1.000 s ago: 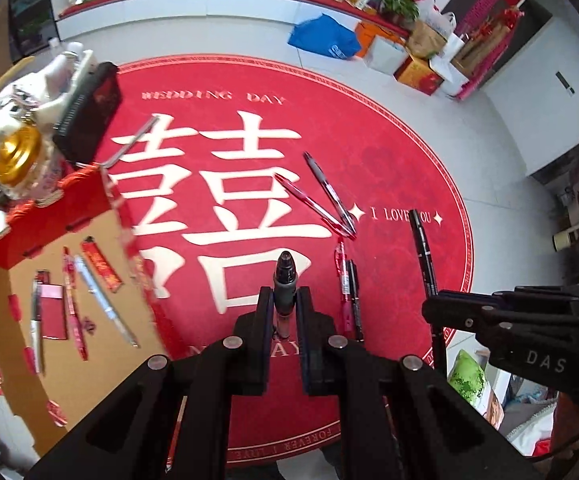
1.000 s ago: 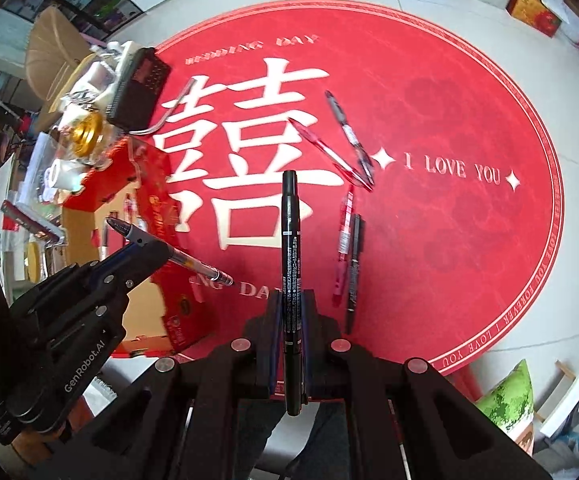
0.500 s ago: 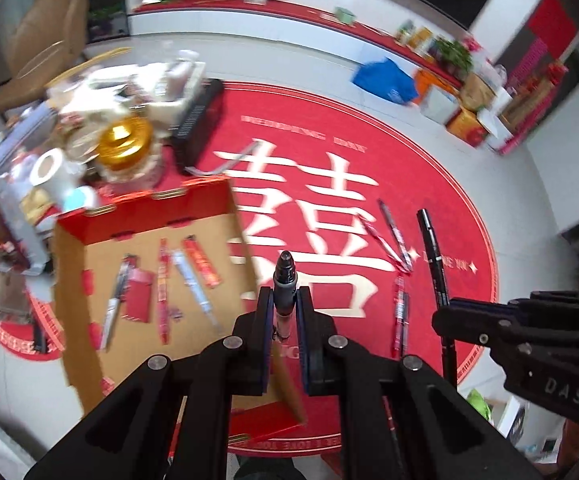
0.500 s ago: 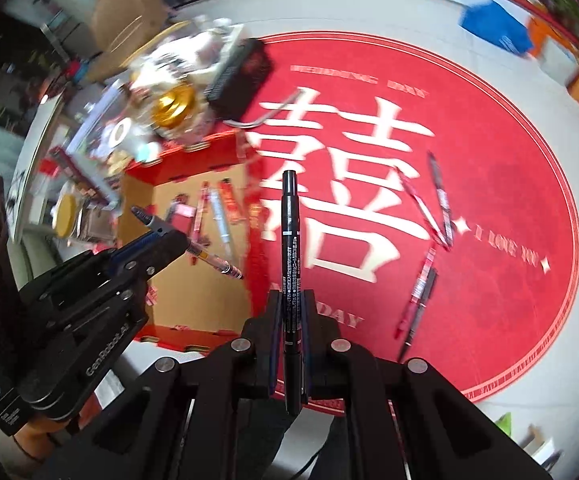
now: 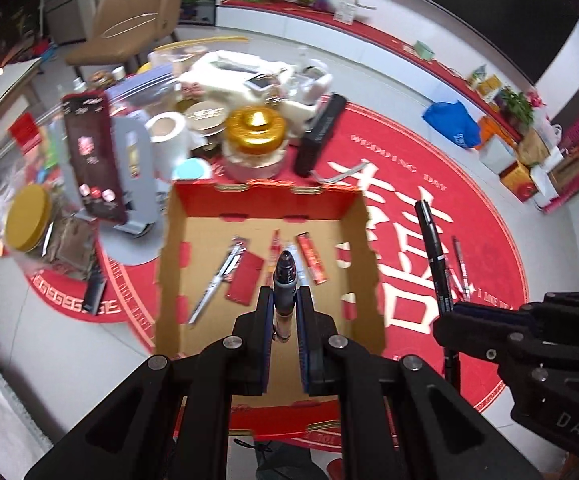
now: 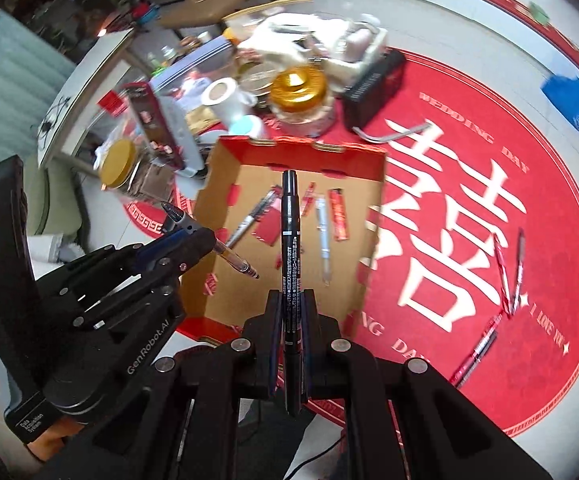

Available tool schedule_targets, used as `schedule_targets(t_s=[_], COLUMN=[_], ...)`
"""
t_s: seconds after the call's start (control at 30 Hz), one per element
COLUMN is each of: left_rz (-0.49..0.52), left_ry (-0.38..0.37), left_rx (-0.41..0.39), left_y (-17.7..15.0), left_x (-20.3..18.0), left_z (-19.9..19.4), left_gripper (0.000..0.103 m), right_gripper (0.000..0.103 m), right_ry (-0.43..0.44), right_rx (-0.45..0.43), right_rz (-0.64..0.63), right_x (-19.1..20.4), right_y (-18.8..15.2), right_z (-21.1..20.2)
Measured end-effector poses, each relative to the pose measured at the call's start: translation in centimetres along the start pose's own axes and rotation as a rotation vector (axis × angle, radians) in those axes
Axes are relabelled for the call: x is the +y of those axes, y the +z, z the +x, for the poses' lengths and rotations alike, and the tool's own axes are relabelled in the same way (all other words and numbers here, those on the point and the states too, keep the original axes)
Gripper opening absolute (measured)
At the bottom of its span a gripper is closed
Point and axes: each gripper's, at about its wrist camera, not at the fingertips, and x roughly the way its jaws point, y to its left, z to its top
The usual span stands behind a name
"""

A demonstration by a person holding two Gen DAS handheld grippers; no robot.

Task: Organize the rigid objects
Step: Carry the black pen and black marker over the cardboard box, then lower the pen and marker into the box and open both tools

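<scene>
A: The left gripper (image 5: 285, 312) is clamped on a clear-barrelled ballpoint pen with a dark grip (image 5: 284, 280); the right gripper (image 6: 291, 312) pinches a long black marker pen (image 6: 290, 240). Both hang over the open red-edged cardboard box (image 5: 273, 196).

B: Lower each until its pen lies flat beside the silver pen (image 5: 217, 276) already on the box floor, then release, one at a time.

A: The near box wall is hidden behind the fingers, and the clutter past the box is blurred.
</scene>
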Motion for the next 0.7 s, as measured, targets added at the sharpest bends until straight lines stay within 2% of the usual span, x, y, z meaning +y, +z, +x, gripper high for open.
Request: schedule_targets(t_s=[0.3,0.7], left_rz=[-0.051,-0.059], left_ry=[0.029,0.028], left_rx=[0.024,0.059], left_y=[-1.0,-1.3], left_x=[3.3,4.0], left_z=[0.5,2.1], left_gripper=[0.011,0.011], right_gripper=[0.010,0.010], right_ry=[-0.006,-0.010], right_rx=[0.030,0.066], right_rz=[-0.061,-0.046], right_x=[2.8,2.4], right_y=[1.2,1.5], right_z=[1.4,3.1])
